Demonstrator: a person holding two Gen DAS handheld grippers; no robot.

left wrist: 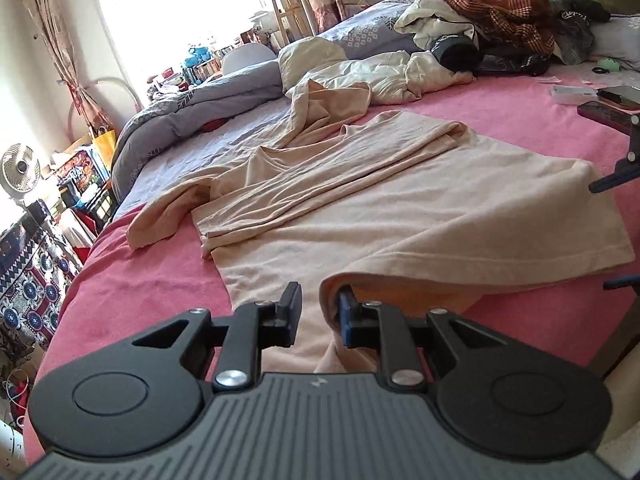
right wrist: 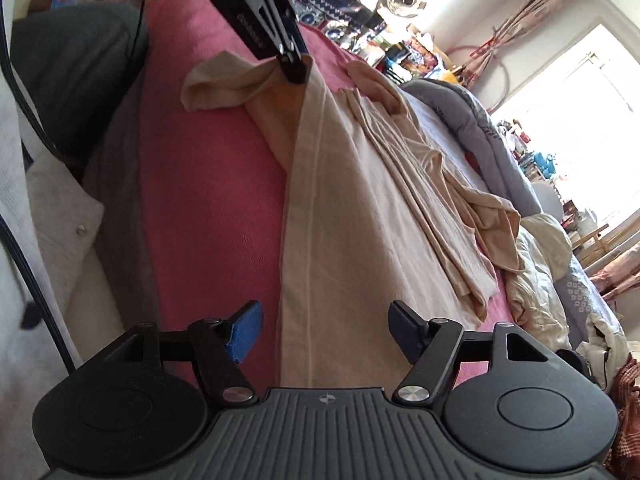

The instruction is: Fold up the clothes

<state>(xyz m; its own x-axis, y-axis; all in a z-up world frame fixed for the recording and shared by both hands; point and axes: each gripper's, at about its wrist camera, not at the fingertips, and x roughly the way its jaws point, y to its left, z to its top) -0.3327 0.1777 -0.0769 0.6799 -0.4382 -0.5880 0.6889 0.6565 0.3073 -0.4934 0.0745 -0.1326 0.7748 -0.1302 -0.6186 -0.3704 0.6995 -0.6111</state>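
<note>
A beige long-sleeved top (left wrist: 360,208) lies spread on the pink bed cover (left wrist: 160,280), partly folded lengthwise, one sleeve trailing toward the far bedding. My left gripper (left wrist: 318,312) is open at the near hem corner; a fold of cloth drapes over its right finger (left wrist: 346,320). In the right wrist view the top (right wrist: 360,200) runs away from me and the left gripper (right wrist: 294,66) sits at its far corner. My right gripper (right wrist: 326,330) is wide open, straddling the hem edge just above the cloth.
A heap of cream bedding (left wrist: 380,76), a grey quilt (left wrist: 208,108) and a pile of clothes (left wrist: 504,16) lie at the far side. Phones and small items (left wrist: 612,100) sit at the right. A fan (left wrist: 20,168) and cluttered shelves stand left of the bed.
</note>
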